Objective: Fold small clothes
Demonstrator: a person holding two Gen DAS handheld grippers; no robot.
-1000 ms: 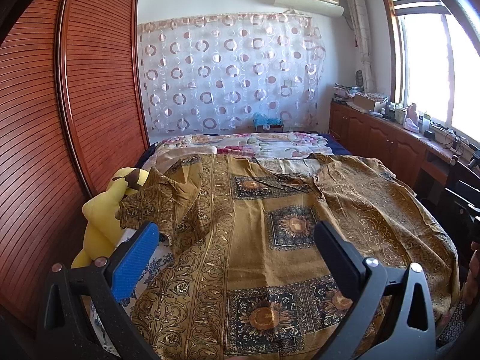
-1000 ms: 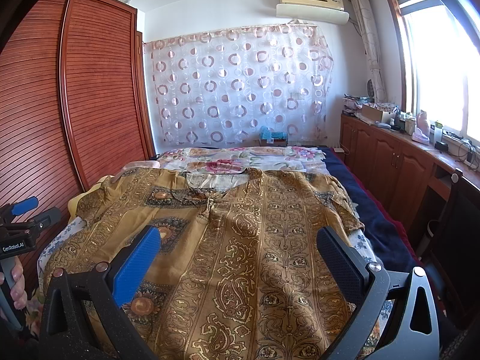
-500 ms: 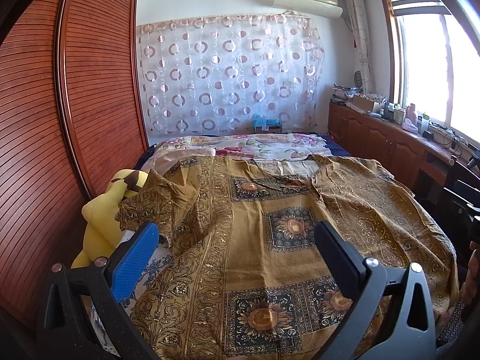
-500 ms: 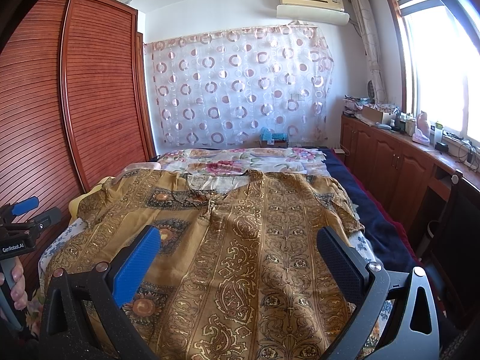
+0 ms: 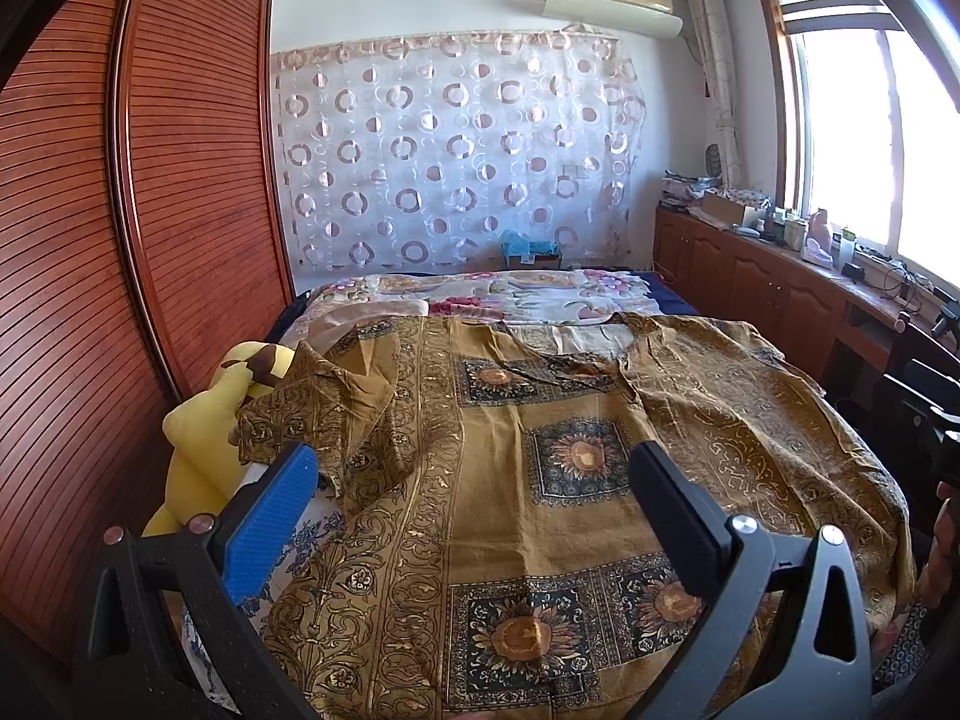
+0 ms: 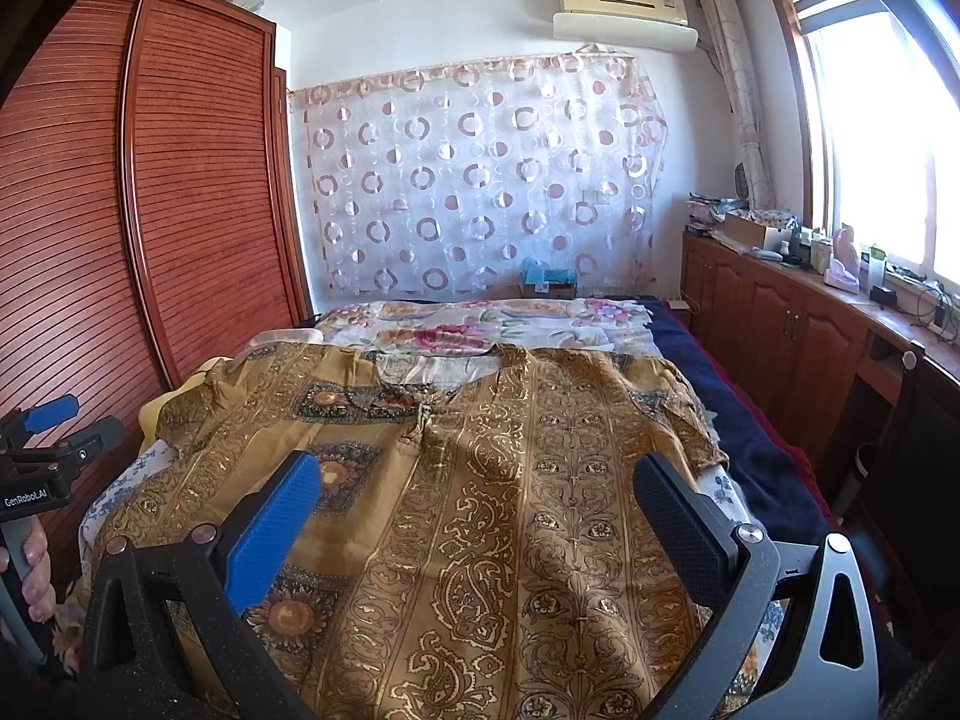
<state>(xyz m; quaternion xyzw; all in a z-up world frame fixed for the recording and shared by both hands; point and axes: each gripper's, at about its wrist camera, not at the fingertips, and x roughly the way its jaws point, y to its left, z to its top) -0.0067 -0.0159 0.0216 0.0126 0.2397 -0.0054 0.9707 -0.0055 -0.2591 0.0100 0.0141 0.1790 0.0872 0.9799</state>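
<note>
The left gripper hangs above the bed with its blue and black fingers spread wide and nothing between them. Directly below and ahead of it lies the golden-brown shirt, laid out flat across the bed, its sunflower squares under the gap between the fingers and its collar opening farther ahead. To the left of the blue finger one sleeve is crumpled over a yellow plush toy that sits against the slatted wooden wardrobe.

The right gripper is likewise spread wide and empty, held above the shirt on its paisley-striped half. The other sleeve reaches out ahead and to the right of the black finger, ending beside a dark blue blanket. Far to the left of this gripper a hand grips the handle of the other tool.

Beyond the shirt a floral quilt covers the head of the bed, then a curtain with ring patterns. Along the right a wooden counter runs under the window
</note>
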